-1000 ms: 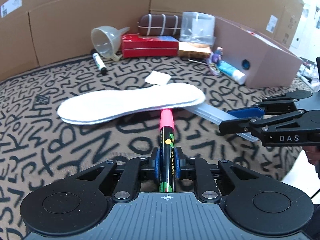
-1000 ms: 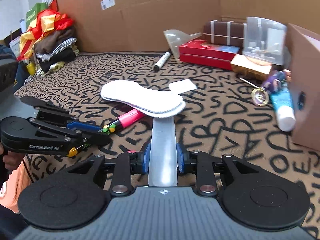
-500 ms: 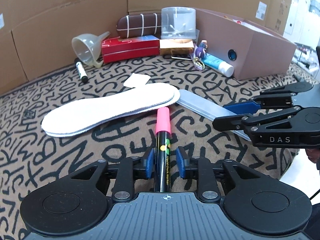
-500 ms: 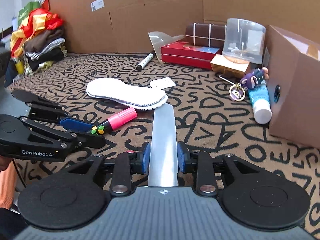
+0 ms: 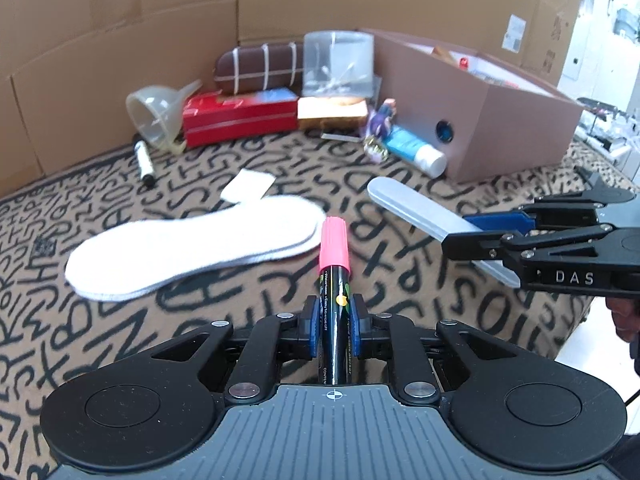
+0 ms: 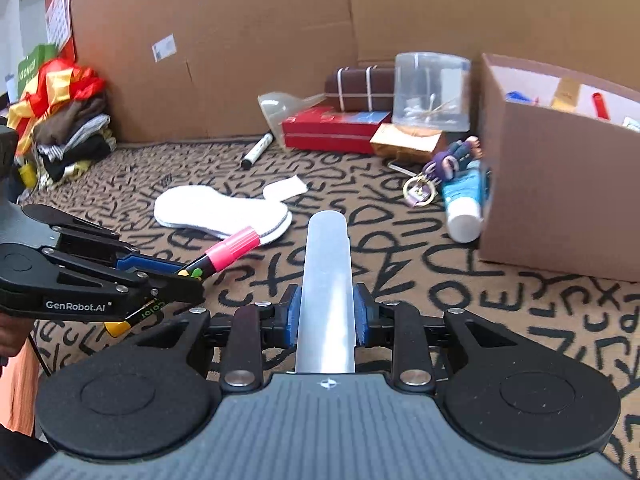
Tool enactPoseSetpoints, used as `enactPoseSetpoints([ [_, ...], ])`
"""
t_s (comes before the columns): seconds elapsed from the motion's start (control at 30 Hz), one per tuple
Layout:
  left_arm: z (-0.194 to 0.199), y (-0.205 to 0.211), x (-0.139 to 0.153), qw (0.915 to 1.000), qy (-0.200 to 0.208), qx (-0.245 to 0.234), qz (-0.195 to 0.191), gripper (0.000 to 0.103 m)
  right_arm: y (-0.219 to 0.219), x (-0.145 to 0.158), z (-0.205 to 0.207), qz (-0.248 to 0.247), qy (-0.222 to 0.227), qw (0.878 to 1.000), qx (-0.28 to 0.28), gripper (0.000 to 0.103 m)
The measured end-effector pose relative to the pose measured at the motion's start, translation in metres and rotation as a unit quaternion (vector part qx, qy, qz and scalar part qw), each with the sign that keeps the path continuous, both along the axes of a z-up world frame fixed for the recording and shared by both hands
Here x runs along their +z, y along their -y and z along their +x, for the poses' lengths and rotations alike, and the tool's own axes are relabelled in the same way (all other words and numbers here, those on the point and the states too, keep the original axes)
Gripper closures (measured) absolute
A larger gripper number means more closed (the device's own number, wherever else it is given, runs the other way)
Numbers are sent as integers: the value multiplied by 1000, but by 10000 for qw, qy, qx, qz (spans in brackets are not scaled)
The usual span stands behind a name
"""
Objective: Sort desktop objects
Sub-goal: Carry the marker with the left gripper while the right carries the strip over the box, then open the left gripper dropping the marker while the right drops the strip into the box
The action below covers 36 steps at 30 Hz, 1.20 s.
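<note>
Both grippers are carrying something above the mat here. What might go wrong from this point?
The left gripper holds the marker near its tail, so the long pink-capped end might swing or slip. The right gripper pinches the flat grey strip by its edges; it might twist loose. Both loads sit close together and might collide on the way to the brown box.

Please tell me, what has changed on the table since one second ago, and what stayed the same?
Both tools drew back from the white insoles. The left tool pulled the pink-capped marker out from under them, and the right tool pulled out the clear flat strip. Both tips, hidden before, now show. Nothing was released: each tool stays shut on its object. The insoles, the brown box and the clutter at the back lie as before.
</note>
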<state>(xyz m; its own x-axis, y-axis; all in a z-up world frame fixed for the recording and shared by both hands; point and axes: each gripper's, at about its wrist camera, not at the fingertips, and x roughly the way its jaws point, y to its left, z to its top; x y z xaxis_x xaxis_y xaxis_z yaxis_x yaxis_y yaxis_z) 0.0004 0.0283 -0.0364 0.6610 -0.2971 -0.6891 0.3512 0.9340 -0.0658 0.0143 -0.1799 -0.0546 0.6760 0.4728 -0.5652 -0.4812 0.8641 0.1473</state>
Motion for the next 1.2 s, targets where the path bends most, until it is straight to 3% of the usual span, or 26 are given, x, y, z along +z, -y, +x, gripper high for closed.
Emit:
enactPoseSetpoints([
  [0.27,17,24,30,9990,390,-117,-200,92,18,18,2,305,213,9993,-65,72],
  [0.43,35,48,56,9966,713,-302,-299,92,31,41,7,446,611,9970,-160,72],
  [0.87,109,139,109,9857,1332,-952,-401,92,96,97,51,242,1536,9824,-1040,72],
  [1.07,153,187,114,9829,1306,-1236,-393,92,119,104,87,65,1598,9776,-1369,72],
  [1.2,188,208,101,9863,958,-1245,-499,92,135,93,115,63,1383,9766,-1649,72],
])
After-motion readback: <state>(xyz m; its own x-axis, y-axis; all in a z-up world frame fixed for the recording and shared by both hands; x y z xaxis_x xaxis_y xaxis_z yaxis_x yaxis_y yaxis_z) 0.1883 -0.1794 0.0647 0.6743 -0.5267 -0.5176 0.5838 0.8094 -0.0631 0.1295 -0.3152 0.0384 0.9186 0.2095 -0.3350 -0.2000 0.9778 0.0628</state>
